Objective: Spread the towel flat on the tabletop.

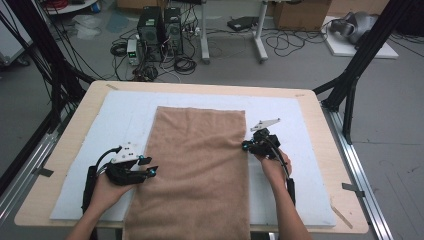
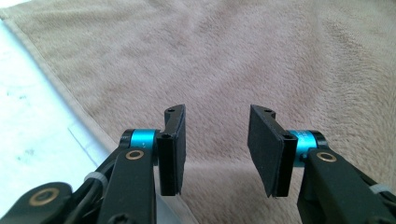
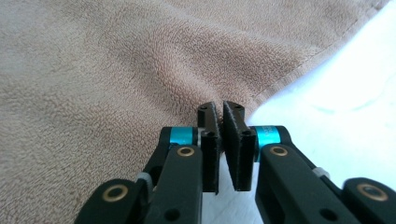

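Two claws are working at the long sides of a brown towel (image 1: 195, 170) that is lying flat on a white mat (image 1: 305, 150) covering the wooden surface (image 1: 75, 125). Its near end is hanging over the surface's front edge.

On the left, the left claw (image 1: 148, 166) is sitting at the towel's left hem with its jaws standing apart — in the left gripper view the pads (image 2: 172, 149) are gaping with bare pile between them, pressing on nothing.

On the right, the right claw (image 1: 246, 145) is meeting the towel's right hem about halfway along. In the right gripper view its jaws are standing nearly together, pinching the towel's edge (image 3: 275, 84), where the cloth is puckering into a ridge.

Bare mat is lying open outside both hems, with a broader band beyond the far end.
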A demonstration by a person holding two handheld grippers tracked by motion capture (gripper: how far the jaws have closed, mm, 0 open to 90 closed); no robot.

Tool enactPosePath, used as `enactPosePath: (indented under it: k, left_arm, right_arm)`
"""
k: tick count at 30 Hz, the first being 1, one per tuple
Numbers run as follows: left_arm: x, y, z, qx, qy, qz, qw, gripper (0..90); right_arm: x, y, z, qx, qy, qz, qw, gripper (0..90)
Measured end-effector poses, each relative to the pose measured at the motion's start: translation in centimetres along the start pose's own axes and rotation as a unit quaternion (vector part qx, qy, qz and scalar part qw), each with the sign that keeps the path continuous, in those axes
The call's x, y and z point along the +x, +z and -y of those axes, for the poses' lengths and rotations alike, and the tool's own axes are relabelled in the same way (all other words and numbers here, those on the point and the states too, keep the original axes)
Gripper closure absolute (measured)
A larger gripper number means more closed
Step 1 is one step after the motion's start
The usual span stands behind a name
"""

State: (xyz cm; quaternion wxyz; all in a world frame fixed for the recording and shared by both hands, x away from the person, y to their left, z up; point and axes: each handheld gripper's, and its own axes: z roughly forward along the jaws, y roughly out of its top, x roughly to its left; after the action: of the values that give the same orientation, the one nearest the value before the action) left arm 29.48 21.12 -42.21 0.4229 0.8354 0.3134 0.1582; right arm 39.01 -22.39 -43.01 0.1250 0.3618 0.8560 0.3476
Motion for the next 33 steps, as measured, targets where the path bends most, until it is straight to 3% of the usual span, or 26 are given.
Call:
enactPosePath:
  k: [5,7,9,11,13,15,17,19,21,25,29,33]
  left_arm:
    - [0.7,0.9,0.1,0.029,-0.004,-0.007,0.9996,56.9]
    - [0.9,1.3,0.3,0.041,-0.006,-0.013,0.9991,56.9]
    - [1.0,2.0,0.5,0.065,-0.004,-0.025,0.9976,56.9]
    - [1.3,2.2,0.6,0.061,-0.014,-0.021,0.9978,56.8]
    - [1.4,2.3,0.6,0.059,-0.011,-0.021,0.998,63.2]
    - [1.4,2.3,0.6,0.057,-0.007,-0.025,0.998,72.6]
    - [1.7,2.5,0.5,0.057,-0.014,-0.024,0.998,78.2]
    - [1.9,2.8,0.3,0.051,-0.019,-0.031,0.998,82.4]
    - [2.1,3.2,0.2,0.046,-0.02,-0.043,0.9978,83.9]
    - [2.7,3.7,-0.2,0.028,-0.041,-0.06,0.997,83.3]
    - [2.8,3.1,-0.6,0.018,-0.049,-0.047,0.9975,72.4]
    - [1.5,1.7,-0.6,0.027,-0.012,-0.037,0.9989,63.9]
  right_arm:
    - [1.0,-0.9,0.0,-0.015,-0.002,-0.012,0.9998,66.6]
    - [1.8,-1.6,0.2,-0.019,-0.022,-0.018,0.9994,64.0]
    - [2.5,-1.7,0.7,-0.017,-0.041,-0.04,0.9982,60.6]
    - [2.8,-1.4,1.2,-0.001,-0.047,-0.06,0.9971,57.0]
    - [2.8,-0.9,1.5,0.018,-0.042,-0.067,0.9967,56.7]
    - [2.6,-0.5,1.6,0.021,-0.038,-0.07,0.9966,61.9]
    - [2.5,-0.5,1.4,0.023,-0.05,-0.055,0.997,72.3]
    - [2.2,-0.4,1.4,0.021,-0.052,-0.069,0.996,83.7]
    - [1.8,-0.2,1.3,0.019,-0.04,-0.073,0.9963,86.1]
    - [1.3,-0.1,1.0,0.012,-0.028,-0.038,0.9988,86.1]
    - [1.5,-0.8,1.0,0.001,-0.029,-0.025,0.9993,71.7]
    - [2.8,-2.5,1.4,-0.011,-0.05,-0.033,0.9981,64.9]
